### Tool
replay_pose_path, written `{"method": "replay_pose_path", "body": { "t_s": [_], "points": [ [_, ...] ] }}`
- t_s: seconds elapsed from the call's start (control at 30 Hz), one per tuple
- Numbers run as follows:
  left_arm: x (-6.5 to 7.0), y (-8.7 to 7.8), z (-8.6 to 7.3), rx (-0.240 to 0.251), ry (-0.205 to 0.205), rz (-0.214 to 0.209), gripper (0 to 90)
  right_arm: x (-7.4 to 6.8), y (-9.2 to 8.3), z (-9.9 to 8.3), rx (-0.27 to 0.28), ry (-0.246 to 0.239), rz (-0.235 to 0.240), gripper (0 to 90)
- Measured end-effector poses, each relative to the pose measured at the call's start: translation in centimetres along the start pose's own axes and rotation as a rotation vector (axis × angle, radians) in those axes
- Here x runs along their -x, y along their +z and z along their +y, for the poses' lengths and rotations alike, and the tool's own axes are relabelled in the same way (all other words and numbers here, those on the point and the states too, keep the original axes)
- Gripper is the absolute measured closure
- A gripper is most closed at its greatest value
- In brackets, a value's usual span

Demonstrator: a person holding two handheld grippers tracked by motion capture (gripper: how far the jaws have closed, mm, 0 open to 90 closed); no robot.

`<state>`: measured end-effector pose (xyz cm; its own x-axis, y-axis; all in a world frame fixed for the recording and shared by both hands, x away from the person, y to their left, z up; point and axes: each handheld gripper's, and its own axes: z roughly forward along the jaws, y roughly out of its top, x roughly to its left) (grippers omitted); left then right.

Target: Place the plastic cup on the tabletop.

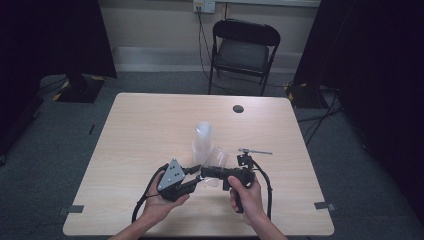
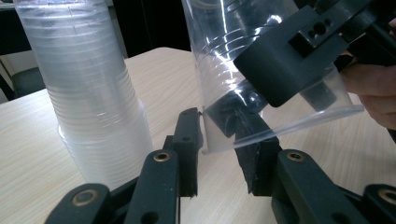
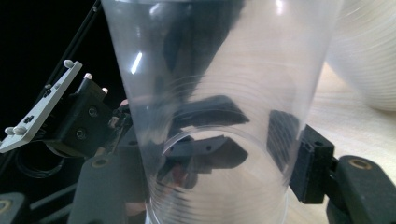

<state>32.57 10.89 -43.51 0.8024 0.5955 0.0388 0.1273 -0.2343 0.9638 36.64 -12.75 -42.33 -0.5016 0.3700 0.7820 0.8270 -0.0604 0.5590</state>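
A tall stack of clear plastic cups (image 1: 202,139) (image 2: 93,93) (image 3: 369,60) stands upright mid-table. Just right of it a single clear cup (image 1: 218,156) (image 2: 224,46) (image 3: 219,70) is held tilted above the table. My right gripper (image 1: 212,171) (image 3: 210,182) is shut on that cup, one jaw on each side of its wall. My left gripper (image 1: 199,178) (image 2: 222,154) faces it with jaws open. The cup's rim sits in the gap between them, close to the left finger (image 2: 187,149). Its grey plate shows past the cup in the right gripper view.
The light wood table (image 1: 150,125) has a dark cable hole (image 1: 238,108) near its far edge. A black folding chair (image 1: 245,50) stands beyond the table. Both hands work near the front edge, with cables trailing from the grippers.
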Motion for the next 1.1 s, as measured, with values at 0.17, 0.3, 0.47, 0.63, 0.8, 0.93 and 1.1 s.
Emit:
{"method": "replay_pose_path", "body": {
  "t_s": [0.17,0.3,0.47,0.63,0.8,0.93,1.1],
  "points": [
    [0.2,0.0,0.1,0.027,0.013,0.043,69.5,-0.3,0.3,-0.3,-0.002,0.039,0.024,36.2],
    [0.4,0.1,0.1,0.041,0.025,0.057,65.7,-0.6,0.6,-0.4,-0.012,0.045,0.033,35.8],
    [0.7,0.2,0.0,0.045,0.037,0.073,66.1,-0.6,0.7,-0.4,-0.02,0.054,0.031,35.7],
    [1.6,0.4,0.2,0.044,0.057,0.112,68.3,-0.3,0.9,-0.4,-0.043,0.09,0.047,35.2],
    [1.5,0.2,0.2,0.01,0.061,0.107,75.2,-0.3,1.0,-0.5,-0.053,0.114,0.043,34.6],
    [1.5,0.1,0.3,-0.002,0.065,0.102,82.0,0.1,1.3,-0.7,-0.061,0.158,0.076,30.9],
    [0.9,-0.2,0.3,0.007,0.034,0.086,86.8,-0.1,1.4,-0.8,-0.046,0.125,0.064,23.4]
  ]
}}
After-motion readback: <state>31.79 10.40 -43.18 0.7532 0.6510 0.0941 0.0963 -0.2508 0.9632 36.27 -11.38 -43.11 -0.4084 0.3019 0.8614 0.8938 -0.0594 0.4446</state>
